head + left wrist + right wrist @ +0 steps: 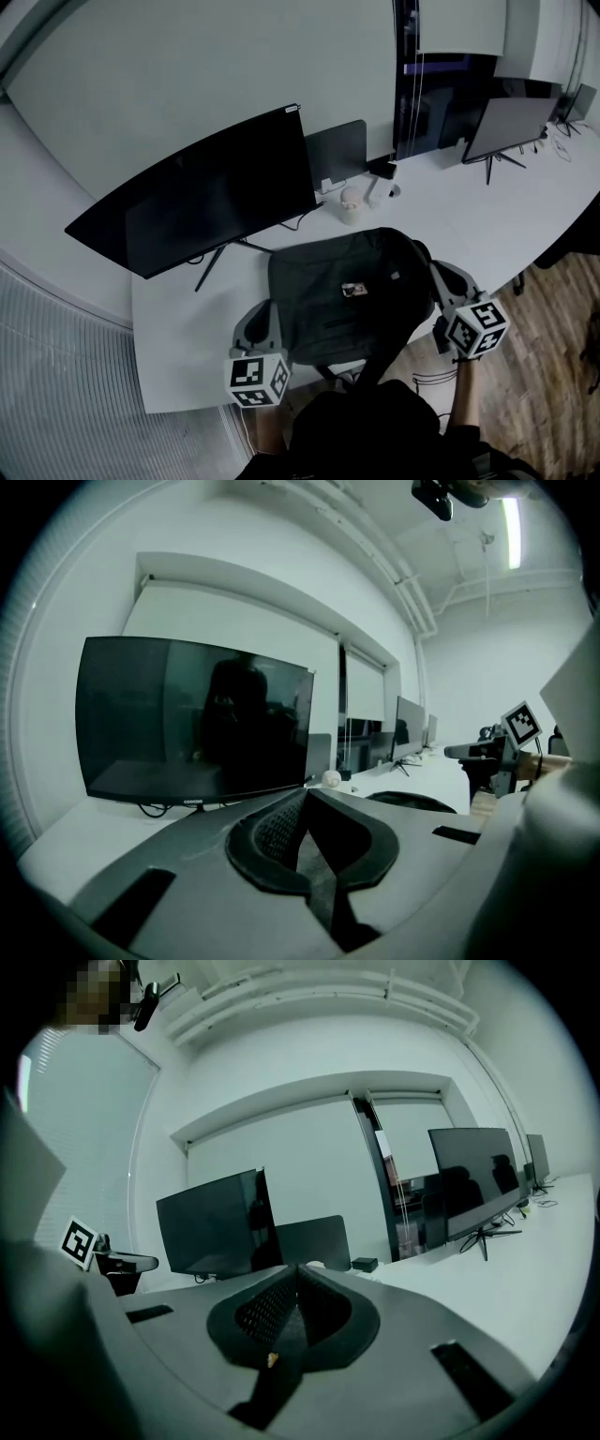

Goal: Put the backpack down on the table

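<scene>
Left gripper (271, 317), right gripper (435, 277) astride backpack (328, 277)

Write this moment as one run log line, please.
left gripper: shut on backpack | right gripper: shut on backpack | backpack: held over table near edge

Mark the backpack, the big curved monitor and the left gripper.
backpack (328, 291): head view, on its dark front panel.
big curved monitor (206, 211): head view, middle of its screen.
left gripper (306, 793): left gripper view, where the closed jaw tips meet.
</scene>
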The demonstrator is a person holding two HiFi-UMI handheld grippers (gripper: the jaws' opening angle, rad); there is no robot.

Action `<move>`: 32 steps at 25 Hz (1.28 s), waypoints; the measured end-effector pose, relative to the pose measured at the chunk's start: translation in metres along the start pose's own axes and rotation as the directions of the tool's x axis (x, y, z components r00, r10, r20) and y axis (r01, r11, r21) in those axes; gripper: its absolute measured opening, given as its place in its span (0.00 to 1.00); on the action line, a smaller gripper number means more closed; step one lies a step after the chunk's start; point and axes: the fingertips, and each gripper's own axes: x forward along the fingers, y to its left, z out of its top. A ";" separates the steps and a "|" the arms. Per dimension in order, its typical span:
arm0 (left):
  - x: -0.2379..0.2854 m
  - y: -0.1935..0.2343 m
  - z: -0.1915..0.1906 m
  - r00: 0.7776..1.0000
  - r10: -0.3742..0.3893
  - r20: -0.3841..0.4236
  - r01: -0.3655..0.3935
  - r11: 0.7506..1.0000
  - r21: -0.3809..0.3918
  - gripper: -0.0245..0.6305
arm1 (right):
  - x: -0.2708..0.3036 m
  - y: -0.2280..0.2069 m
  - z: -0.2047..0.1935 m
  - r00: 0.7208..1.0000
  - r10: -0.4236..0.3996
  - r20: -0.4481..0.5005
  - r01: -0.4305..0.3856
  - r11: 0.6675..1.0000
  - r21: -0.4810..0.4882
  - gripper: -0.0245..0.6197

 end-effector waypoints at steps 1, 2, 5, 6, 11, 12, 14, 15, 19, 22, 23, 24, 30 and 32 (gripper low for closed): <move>-0.001 0.000 0.002 1.000 0.000 0.005 0.000 1.000 0.002 0.06 | -0.002 0.000 0.001 1.000 0.000 0.005 0.000 1.000 0.003 0.06; -0.003 0.000 0.004 1.000 0.000 0.011 0.000 1.000 0.003 0.06 | -0.004 0.000 0.003 1.000 -0.001 0.009 0.000 1.000 0.001 0.06; -0.006 -0.001 0.011 0.999 0.000 0.033 0.000 1.000 0.004 0.06 | -0.008 0.002 0.011 1.000 0.000 0.019 0.000 1.000 -0.016 0.06; -0.007 0.000 0.013 0.999 0.000 0.041 0.000 1.000 0.005 0.06 | -0.008 0.003 0.014 1.000 0.002 0.020 -0.001 1.000 -0.026 0.06; -0.007 0.001 0.014 0.999 0.002 0.052 -0.003 1.000 0.012 0.06 | -0.007 0.010 0.020 0.999 0.027 0.041 -0.026 0.999 -0.043 0.06; -0.007 0.001 0.013 0.999 0.002 0.051 -0.002 1.000 0.012 0.06 | -0.007 0.010 0.019 0.999 0.029 0.046 -0.027 0.999 -0.041 0.06; -0.008 0.001 0.011 0.999 0.002 0.051 -0.003 1.000 0.012 0.06 | -0.007 0.010 0.019 0.998 0.030 0.050 -0.028 0.999 -0.047 0.06; -0.008 0.001 0.010 0.999 0.003 0.050 -0.003 1.000 0.011 0.06 | -0.007 0.010 0.019 0.998 0.030 0.050 -0.027 0.998 -0.053 0.06; -0.006 0.002 0.006 0.999 -0.001 0.032 0.001 1.000 0.004 0.06 | -0.005 0.009 0.019 0.999 0.013 0.046 -0.009 0.996 -0.090 0.06; -0.004 0.002 0.001 1.000 -0.003 0.019 0.003 1.000 0.001 0.06 | -0.003 0.009 0.016 0.999 0.007 0.041 -0.003 0.994 -0.106 0.06; -0.003 0.002 0.000 1.000 -0.005 0.019 0.005 1.000 0.000 0.06 | -0.003 0.008 0.015 0.999 0.007 0.041 -0.003 0.994 -0.106 0.06; -0.002 0.002 -0.001 1.000 -0.007 0.019 0.007 1.000 0.000 0.06 | -0.002 0.008 0.014 0.999 0.007 0.042 -0.002 0.994 -0.106 0.06; 0.001 0.000 -0.004 1.000 -0.017 0.009 0.017 1.000 0.004 0.06 | -0.002 0.008 0.014 0.999 0.010 0.050 -0.005 0.996 -0.089 0.06; 0.002 0.000 -0.004 1.000 -0.018 0.008 0.017 1.000 0.005 0.06 | -0.003 0.007 0.015 0.998 0.012 0.057 -0.007 0.996 -0.088 0.06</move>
